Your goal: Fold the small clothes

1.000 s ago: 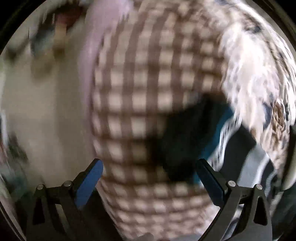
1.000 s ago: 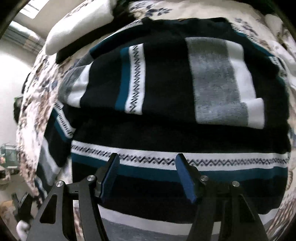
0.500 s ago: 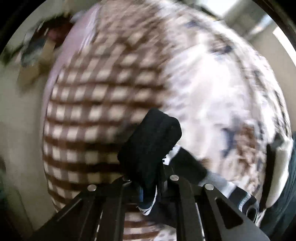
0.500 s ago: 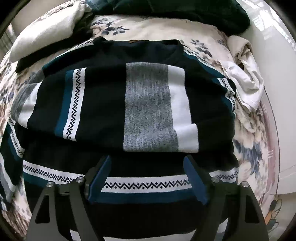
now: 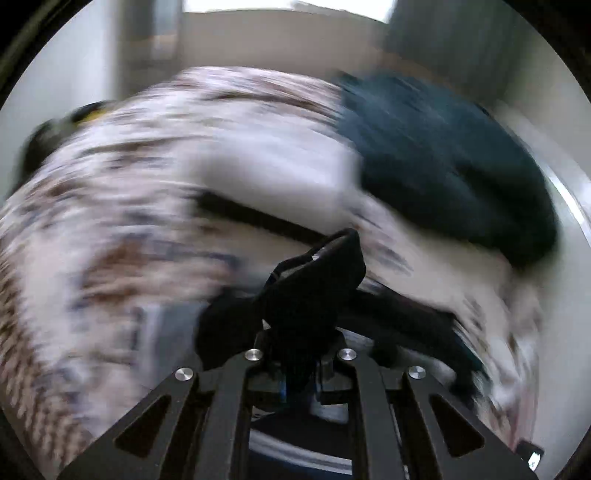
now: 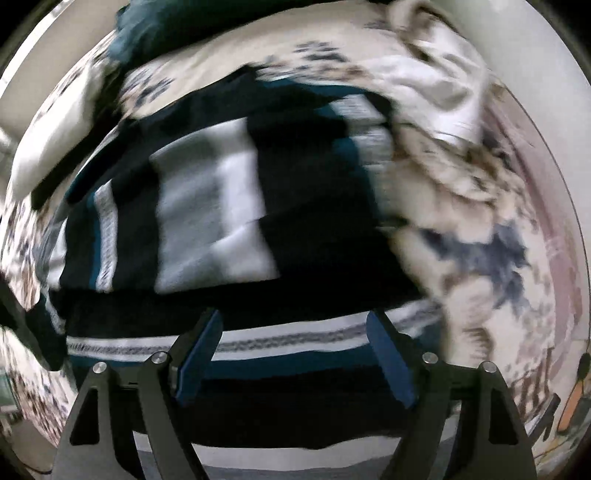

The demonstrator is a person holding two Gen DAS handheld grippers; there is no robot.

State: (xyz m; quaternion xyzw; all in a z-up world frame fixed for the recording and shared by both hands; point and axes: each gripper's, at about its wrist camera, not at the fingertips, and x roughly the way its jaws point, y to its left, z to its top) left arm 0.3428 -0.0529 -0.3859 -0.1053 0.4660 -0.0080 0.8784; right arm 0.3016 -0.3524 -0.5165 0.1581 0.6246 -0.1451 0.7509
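A dark striped sweater (image 6: 229,206) with grey, white and teal bands lies spread on a floral bedspread (image 6: 476,258). My right gripper (image 6: 295,354) is open and empty, hovering over the sweater's lower patterned band. My left gripper (image 5: 301,373) is shut on a black fold of the sweater (image 5: 314,291), which bunches up between its fingers and is lifted off the bed. Both views are blurred by motion.
A dark teal garment (image 5: 450,166) lies heaped at the far side of the bed, also in the right wrist view (image 6: 166,26). A white cloth (image 6: 432,77) lies crumpled right of the sweater. A white pillow-like bundle (image 6: 55,133) sits at the left.
My left gripper went from open to shut on a black part of the sweater and has lifted and swung it. My right gripper has opened wider and shifted right over the sweater.
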